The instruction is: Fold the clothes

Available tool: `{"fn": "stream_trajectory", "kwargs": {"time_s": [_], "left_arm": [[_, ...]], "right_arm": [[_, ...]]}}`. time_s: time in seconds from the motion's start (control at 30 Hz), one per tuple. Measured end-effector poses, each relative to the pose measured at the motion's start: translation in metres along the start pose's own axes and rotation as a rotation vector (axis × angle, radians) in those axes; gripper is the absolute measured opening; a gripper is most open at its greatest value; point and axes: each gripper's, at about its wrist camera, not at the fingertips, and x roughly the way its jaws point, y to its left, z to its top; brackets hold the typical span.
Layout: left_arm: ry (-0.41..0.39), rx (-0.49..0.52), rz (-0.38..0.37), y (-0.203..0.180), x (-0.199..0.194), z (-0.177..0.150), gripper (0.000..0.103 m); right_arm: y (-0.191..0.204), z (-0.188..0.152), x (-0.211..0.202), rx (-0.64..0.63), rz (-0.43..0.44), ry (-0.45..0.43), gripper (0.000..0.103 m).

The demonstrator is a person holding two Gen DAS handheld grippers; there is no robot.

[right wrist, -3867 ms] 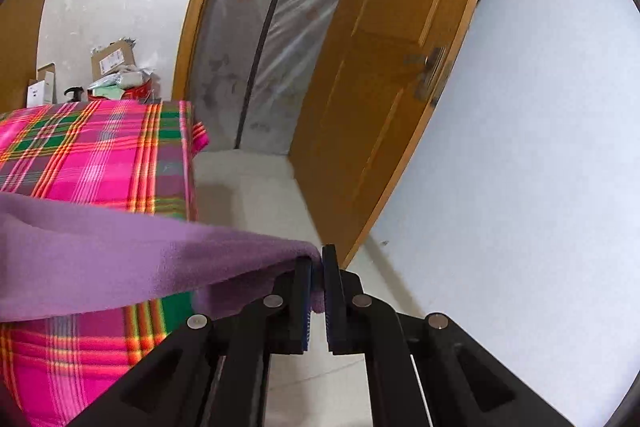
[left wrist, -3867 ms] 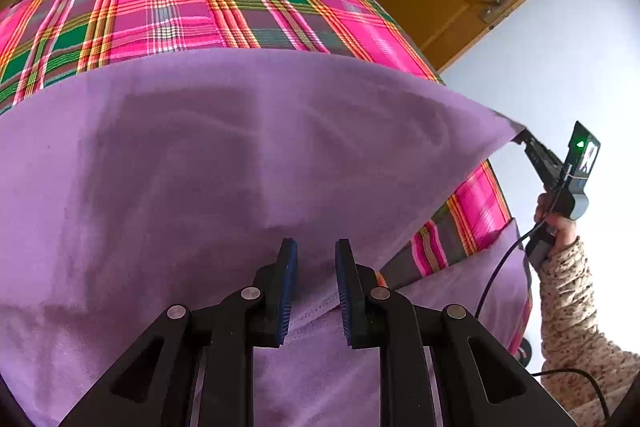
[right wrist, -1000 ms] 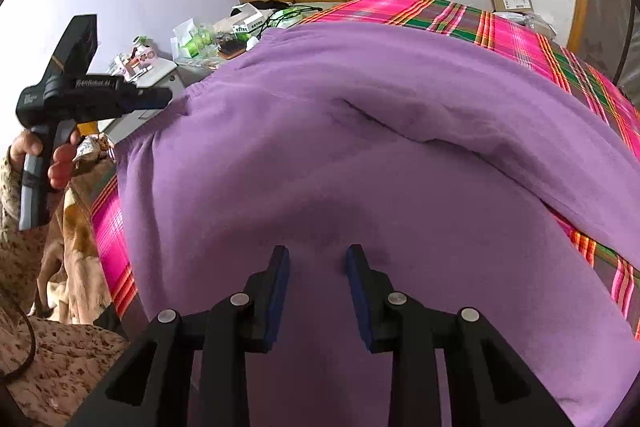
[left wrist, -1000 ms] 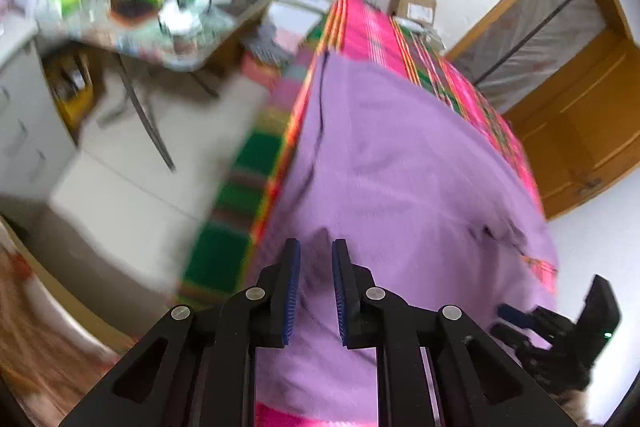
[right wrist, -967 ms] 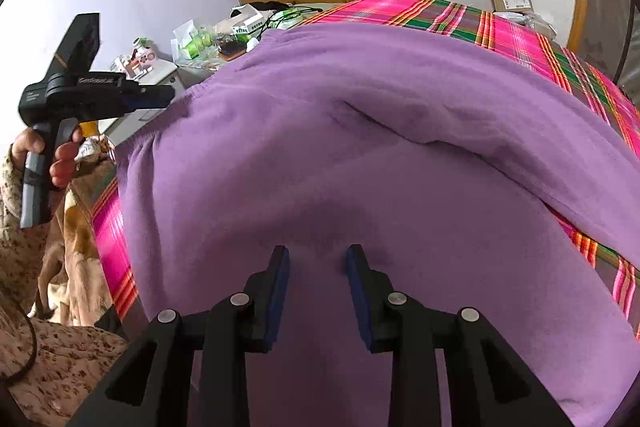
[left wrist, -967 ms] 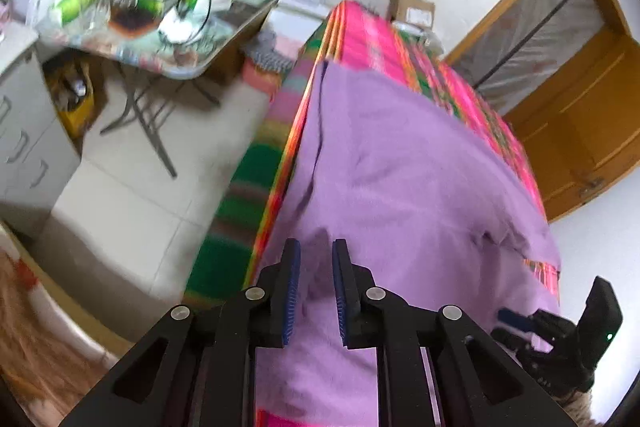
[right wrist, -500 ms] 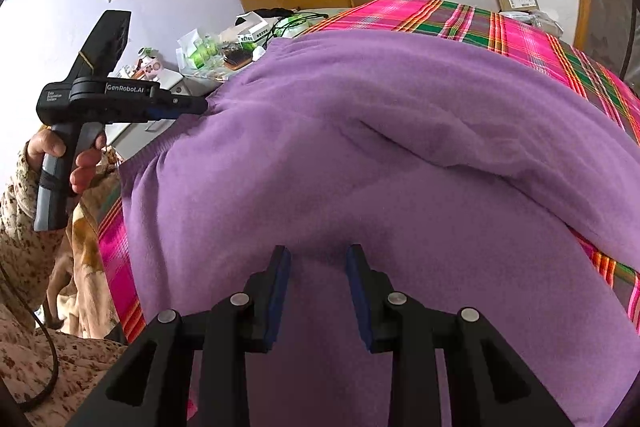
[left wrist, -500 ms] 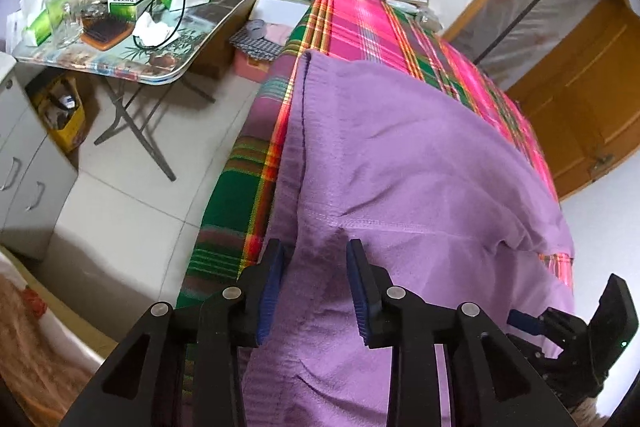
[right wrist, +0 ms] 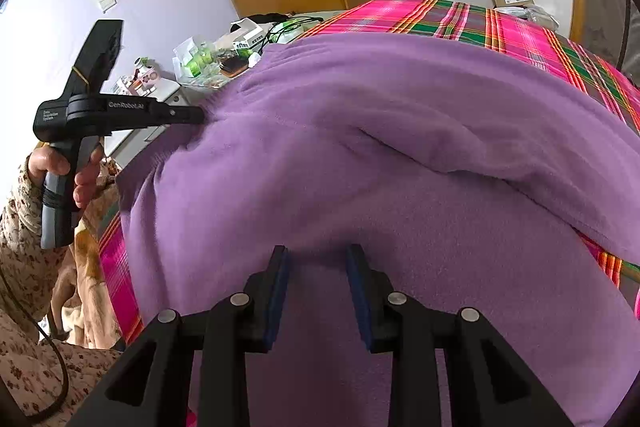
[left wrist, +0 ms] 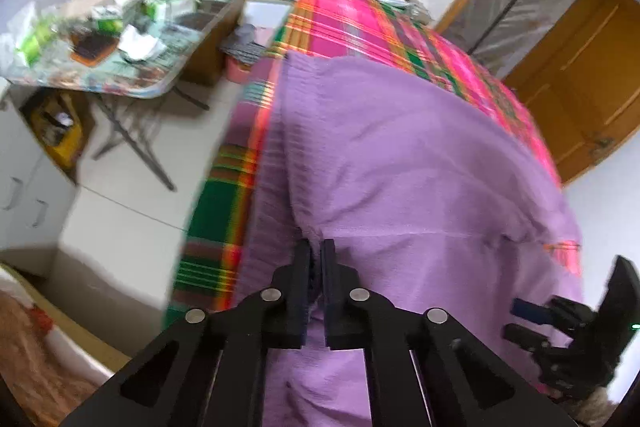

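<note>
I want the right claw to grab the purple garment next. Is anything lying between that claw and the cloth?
Nothing visible does. The right claw stands open directly over the bare purple garment, with only fabric below its tips. The left claw is already shut on the garment's edge.

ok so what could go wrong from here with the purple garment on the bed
1. The left gripper has its jaws shut on only a small pinch at the edge of the purple garment; a pull could slip it free.
2. The right gripper is open above the cloth, so a one-sided lift may skew the fold.
3. The garment overhangs the side of the plaid bedcover and could slide to the floor.
</note>
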Motion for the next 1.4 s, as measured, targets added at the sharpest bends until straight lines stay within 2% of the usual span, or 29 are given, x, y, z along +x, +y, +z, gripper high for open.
{"fn": "stream_trajectory", "kwargs": {"time_s": [0.17, 0.3, 0.4, 0.5, 0.63, 0.7, 0.83, 0.97, 1.03, 1.13, 1.2, 1.3, 1.4], "left_arm": [[-0.056, -0.032, -0.011, 0.012, -0.02, -0.002, 0.004], [-0.019, -0.08, -0.004, 0.023, -0.005, -0.004, 0.004], [-0.021, -0.061, 0.02, 0.02, 0.0, -0.003, 0.005], [-0.013, -0.072, 0.009, 0.022, 0.002, -0.001, 0.006], [0.004, -0.071, 0.012, 0.021, 0.0, -0.001, 0.008], [-0.001, -0.057, 0.03, 0.018, -0.003, 0.003, 0.014], [-0.043, -0.037, 0.023, 0.013, -0.015, 0.018, 0.022], [-0.102, 0.024, 0.026, -0.004, -0.028, 0.048, 0.022], [-0.134, 0.06, -0.004, -0.015, -0.034, 0.069, 0.023], [-0.159, 0.113, 0.01, -0.031, -0.034, 0.096, 0.025], [-0.165, 0.15, 0.007, -0.04, -0.031, 0.107, 0.025], [-0.156, 0.208, 0.043, -0.05, -0.014, 0.118, 0.025], [-0.11, 0.247, 0.085, -0.054, 0.013, 0.119, 0.025]], "right_arm": [[0.004, 0.002, 0.0, -0.004, 0.024, -0.005, 0.031], [0.008, 0.004, 0.004, -0.014, 0.027, 0.005, 0.031], [0.01, 0.007, 0.0, -0.027, 0.024, -0.005, 0.031], [0.01, 0.01, -0.003, -0.052, 0.009, -0.006, 0.031], [0.014, 0.023, -0.019, -0.121, -0.037, -0.035, 0.031], [0.014, 0.031, -0.032, -0.166, -0.06, -0.065, 0.031], [0.013, 0.054, -0.056, -0.243, -0.129, -0.13, 0.031], [0.006, 0.087, -0.077, -0.228, -0.133, -0.208, 0.031], [0.004, 0.103, -0.084, -0.228, -0.158, -0.242, 0.031], [-0.001, 0.124, -0.087, -0.235, -0.189, -0.283, 0.031], [-0.011, 0.134, -0.079, -0.228, -0.187, -0.27, 0.031], [-0.031, 0.141, -0.049, -0.203, -0.229, -0.202, 0.031], [-0.05, 0.145, -0.011, -0.194, -0.249, -0.12, 0.031]]}}
